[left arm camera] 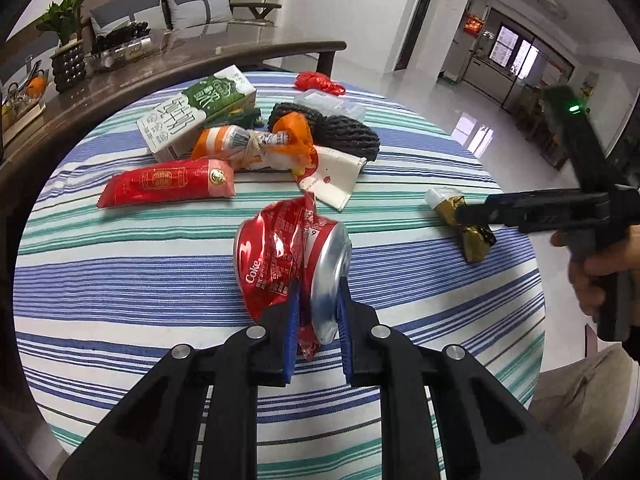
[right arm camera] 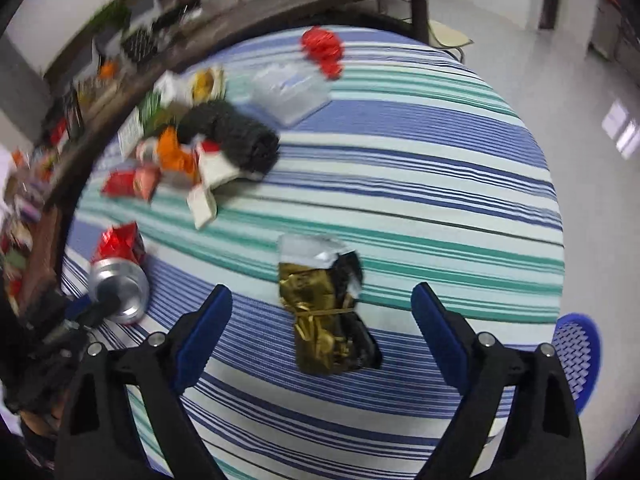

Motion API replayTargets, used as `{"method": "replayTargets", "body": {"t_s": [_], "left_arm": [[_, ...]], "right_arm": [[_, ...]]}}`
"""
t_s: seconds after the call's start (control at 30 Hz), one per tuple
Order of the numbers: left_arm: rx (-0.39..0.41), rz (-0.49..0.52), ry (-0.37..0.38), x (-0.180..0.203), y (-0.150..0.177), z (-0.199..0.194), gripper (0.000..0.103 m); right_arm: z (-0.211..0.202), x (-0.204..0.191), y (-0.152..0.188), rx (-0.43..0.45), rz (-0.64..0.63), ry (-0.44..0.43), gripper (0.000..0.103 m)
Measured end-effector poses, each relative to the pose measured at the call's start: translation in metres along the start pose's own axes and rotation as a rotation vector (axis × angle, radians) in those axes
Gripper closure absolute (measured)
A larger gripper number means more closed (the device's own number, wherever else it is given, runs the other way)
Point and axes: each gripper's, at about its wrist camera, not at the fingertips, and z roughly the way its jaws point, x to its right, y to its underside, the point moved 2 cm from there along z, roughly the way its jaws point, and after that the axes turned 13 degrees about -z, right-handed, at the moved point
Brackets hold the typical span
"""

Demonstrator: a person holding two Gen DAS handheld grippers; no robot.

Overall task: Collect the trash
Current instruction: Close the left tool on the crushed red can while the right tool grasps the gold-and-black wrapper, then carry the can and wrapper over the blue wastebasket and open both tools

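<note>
- Gold foil wrapper (right arm camera: 328, 312) is the piece the coming move turns on: it lies on the striped cloth of the surface (right arm camera: 420, 160), right between the blue pads of the right gripper (right arm camera: 322, 320) and just ahead of them.
- Its long axis runs roughly along the line the right gripper points, silver torn end farthest from the camera, dark crumpled end nearest. So the jaws straddle the narrow width, which looks like the easier way to pinch it.
- Those right jaws stand wide apart, released, with neither pad touching the foil; a clear gap shows on both sides.
- From the left wrist view the same wrapper (left arm camera: 460, 224) sits far off to the side, with the right gripper's (left arm camera: 472, 214) black finger reaching over it. The right hand (left arm camera: 600, 276) is plainly the nearer one for this piece.
- Crushed red Coke can (left arm camera: 292, 256) is already spoken for: the left gripper (left arm camera: 316, 320) has its jaws clenched on the can's near rim, along with a strip of red wrapper film, the can lying on its side on the cloth.
- In the right wrist view the can (right arm camera: 116, 280) shows well off to the left, its silver base turned toward the camera.
- My judgement: the right hand only needs to drop and close; no turn of the wrist seems called for.
- Remaining trash, a milk carton (left arm camera: 196, 116), a red packet (left arm camera: 164, 184) and dark rope (left arm camera: 340, 128), lies farther back.
</note>
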Motion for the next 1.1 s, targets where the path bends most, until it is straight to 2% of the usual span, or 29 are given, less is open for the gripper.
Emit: {"method": "replayTargets", "body": {"t_s": [0.03, 0.1, 0.13, 0.23, 0.3, 0.33, 0.37, 0.4, 0.7, 0.9, 1.0, 1.1], "left_arm": [[0.0, 0.006, 0.005, 0.001, 0.001, -0.001, 0.086], [0.0, 0.015, 0.014, 0.003, 0.003, -0.003, 0.086], [0.001, 0.023, 0.017, 0.005, 0.004, -0.002, 0.086], [0.003, 0.05, 0.001, 0.01, 0.008, -0.002, 0.083], [0.014, 0.051, 0.001, 0.011, 0.01, -0.005, 0.059], [0.036, 0.051, -0.01, 0.011, 0.011, -0.01, 0.037], [0.058, 0.054, -0.022, 0.011, 0.011, -0.015, 0.023], [0.079, 0.058, -0.028, 0.011, 0.011, -0.02, 0.02], [0.175, 0.14, -0.072, 0.011, 0.005, -0.049, 0.005], [0.058, 0.216, -0.009, 0.017, -0.002, -0.016, 0.005], [0.05, 0.257, -0.055, 0.019, 0.001, 0.0, 0.005], [0.037, 0.208, -0.075, 0.007, -0.005, 0.013, 0.005]], "right_arm": [[0.004, -0.001, 0.0, -0.007, -0.011, 0.007, 0.02], [0.012, -0.006, 0.002, -0.037, -0.041, 0.005, 0.042], [0.015, -0.006, 0.003, -0.045, -0.042, 0.001, 0.058], [0.007, -0.004, 0.007, -0.01, -0.037, 0.0, 0.059], [-0.002, -0.005, 0.011, 0.013, -0.05, 0.001, 0.059], [-0.004, -0.006, 0.014, 0.019, -0.057, -0.001, 0.059], [-0.006, -0.007, 0.015, 0.023, -0.065, 0.0, 0.059], [-0.007, -0.007, 0.017, 0.027, -0.069, 0.0, 0.059], [-0.007, -0.016, 0.021, 0.051, -0.075, -0.027, 0.059], [-0.014, -0.017, 0.022, 0.069, -0.07, -0.032, 0.059], [-0.018, -0.019, 0.023, 0.075, -0.075, -0.041, 0.059], [-0.02, -0.02, 0.025, 0.075, -0.084, -0.07, 0.059]]}}
